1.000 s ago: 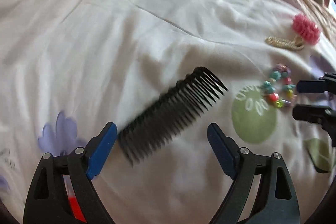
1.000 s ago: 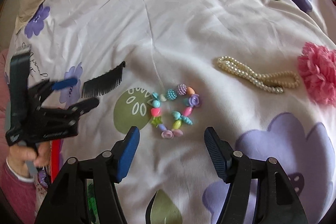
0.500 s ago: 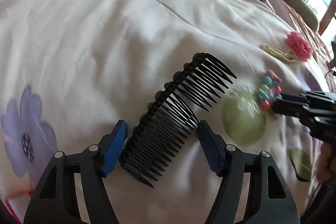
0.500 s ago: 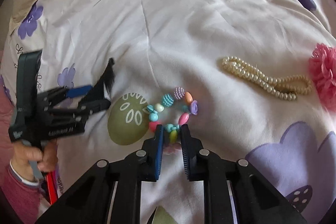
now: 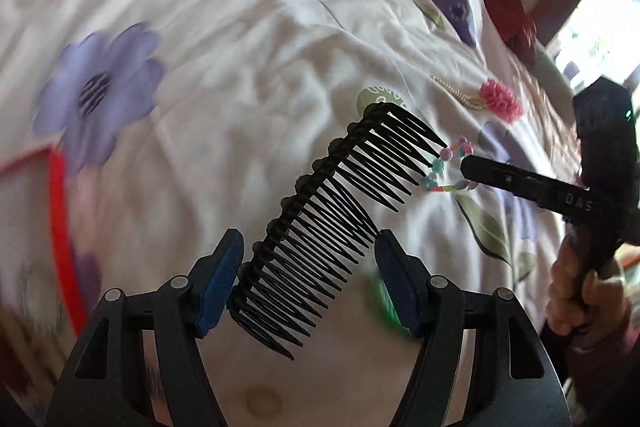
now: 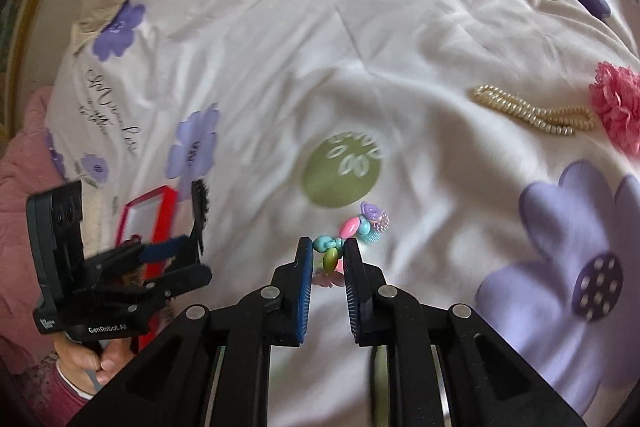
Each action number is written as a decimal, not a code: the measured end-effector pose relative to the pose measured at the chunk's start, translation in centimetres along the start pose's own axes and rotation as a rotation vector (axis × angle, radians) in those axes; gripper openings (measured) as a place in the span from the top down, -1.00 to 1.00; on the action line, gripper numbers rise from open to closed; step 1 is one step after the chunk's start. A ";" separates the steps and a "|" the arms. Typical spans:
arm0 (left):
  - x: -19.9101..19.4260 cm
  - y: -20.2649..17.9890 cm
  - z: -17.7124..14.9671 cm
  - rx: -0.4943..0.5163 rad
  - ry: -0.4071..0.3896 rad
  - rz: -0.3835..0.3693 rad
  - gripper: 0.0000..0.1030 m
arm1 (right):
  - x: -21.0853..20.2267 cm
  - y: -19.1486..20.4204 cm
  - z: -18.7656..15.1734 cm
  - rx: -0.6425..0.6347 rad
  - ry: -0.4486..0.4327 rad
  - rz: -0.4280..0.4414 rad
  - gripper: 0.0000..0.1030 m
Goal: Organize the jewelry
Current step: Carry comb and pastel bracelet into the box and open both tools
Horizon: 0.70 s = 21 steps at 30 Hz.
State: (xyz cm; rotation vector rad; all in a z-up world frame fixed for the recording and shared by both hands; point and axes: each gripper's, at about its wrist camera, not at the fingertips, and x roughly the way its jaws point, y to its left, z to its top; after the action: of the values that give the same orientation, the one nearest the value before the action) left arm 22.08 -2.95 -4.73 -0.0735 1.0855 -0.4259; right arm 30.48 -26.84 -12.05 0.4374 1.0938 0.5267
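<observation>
My left gripper (image 5: pixel 308 263) is shut on a black hair comb (image 5: pixel 340 211) and holds it lifted above the flowered bedspread (image 5: pixel 240 75), teeth pointing right. In the right wrist view the left gripper (image 6: pixel 188 251) shows at the left with the comb (image 6: pixel 200 211) standing up. My right gripper (image 6: pixel 328 255) is shut on a colourful bead bracelet (image 6: pixel 360 227) and holds it just above the spread. The bracelet (image 5: pixel 448 167) also shows in the left wrist view, hanging from the right gripper's fingers (image 5: pixel 508 179).
A pearl necklace (image 6: pixel 532 111) and a pink fabric flower (image 6: pixel 620 107) lie at the right of the spread. A red-rimmed box (image 6: pixel 148 219) sits at the left by the left gripper; its red rim (image 5: pixel 60 227) shows in the left wrist view.
My left gripper closed on the comb and lifted it toward the left. My right gripper closed on the bead bracelet and raised it off the spread.
</observation>
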 end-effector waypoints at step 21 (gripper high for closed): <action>-12.2 8.3 -9.7 -0.284 -0.183 0.110 -0.31 | 2.0 11.2 -3.3 -0.092 0.044 0.196 0.71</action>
State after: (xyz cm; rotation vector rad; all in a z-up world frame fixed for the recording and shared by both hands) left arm 11.34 10.63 -1.30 -0.2972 0.9578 -0.1597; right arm 26.16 -16.47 -8.31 0.4562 1.0695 0.7595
